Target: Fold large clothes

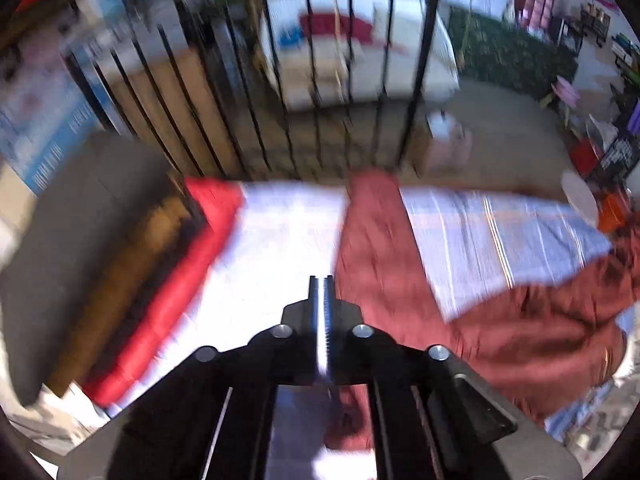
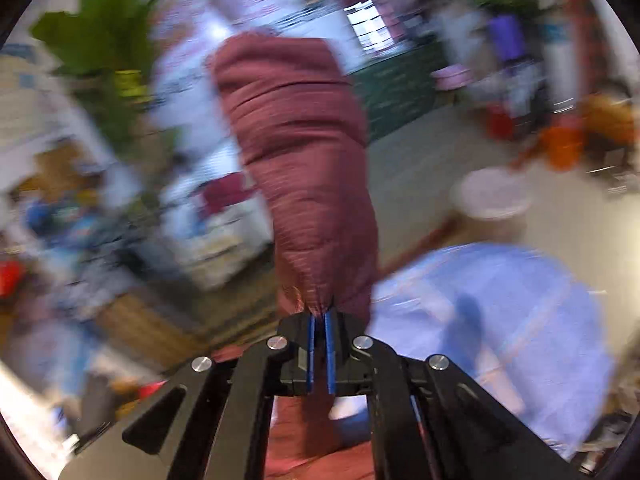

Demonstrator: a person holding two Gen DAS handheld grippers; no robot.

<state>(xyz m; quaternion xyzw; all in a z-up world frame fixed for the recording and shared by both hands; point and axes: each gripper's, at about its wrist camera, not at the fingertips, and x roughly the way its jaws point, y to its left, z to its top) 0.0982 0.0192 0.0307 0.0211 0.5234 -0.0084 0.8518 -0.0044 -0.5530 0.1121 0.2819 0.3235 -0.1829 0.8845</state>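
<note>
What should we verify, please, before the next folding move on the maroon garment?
1. Right gripper pinching the maroon garment: ok.
2. Left gripper shut: ok; cloth between its fingers: cannot tell.
3. Garment lifted on the right side: ok, it hangs stretched away from the fingers.
4. Rest of the garment lying flat on the striped sheet: not ok, bunched.
5. Views sharp enough to judge edges: not ok, blurred.

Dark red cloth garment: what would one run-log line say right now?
left gripper: shut, hold unclear | right gripper: shut on dark red cloth garment, lifted | striped pale blue sheet: under garment
</note>
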